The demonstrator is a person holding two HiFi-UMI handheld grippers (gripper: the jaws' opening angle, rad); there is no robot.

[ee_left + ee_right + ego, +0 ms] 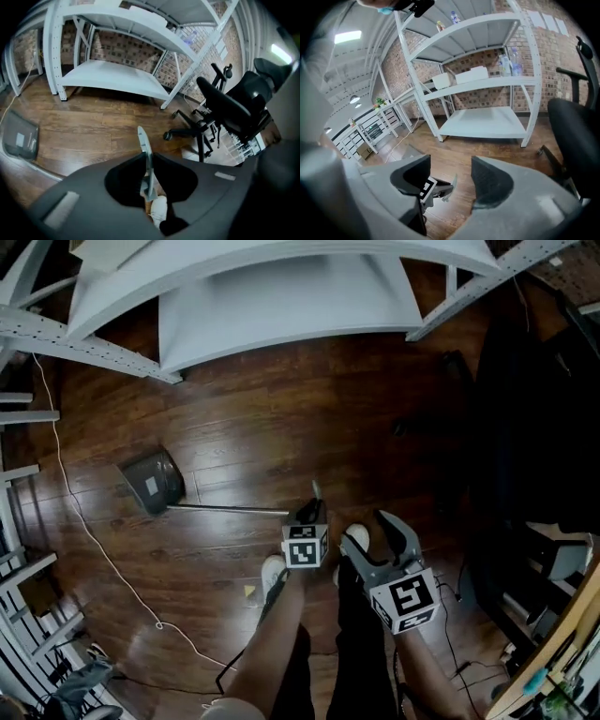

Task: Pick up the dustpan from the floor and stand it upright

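Observation:
The dustpan [151, 481] lies on the wooden floor at the left of the head view, its thin metal handle [230, 509] running right towards me. My left gripper [312, 509] is shut on the handle's flat grey end piece [144, 143], which sticks up between the jaws. The dark pan [20, 139] shows at the left edge of the left gripper view. My right gripper [372, 532] hangs beside the left one, open, with nothing between its jaws. In the right gripper view, the right gripper [450, 169] looks past the left gripper [434, 188] and the grey end piece.
A white metal shelf unit [281, 306] stands ahead on the floor. A black office chair [229, 108] is at the right. A white cable [94, 542] trails across the floor at the left, near more shelving. My white shoes [273, 572] are below the grippers.

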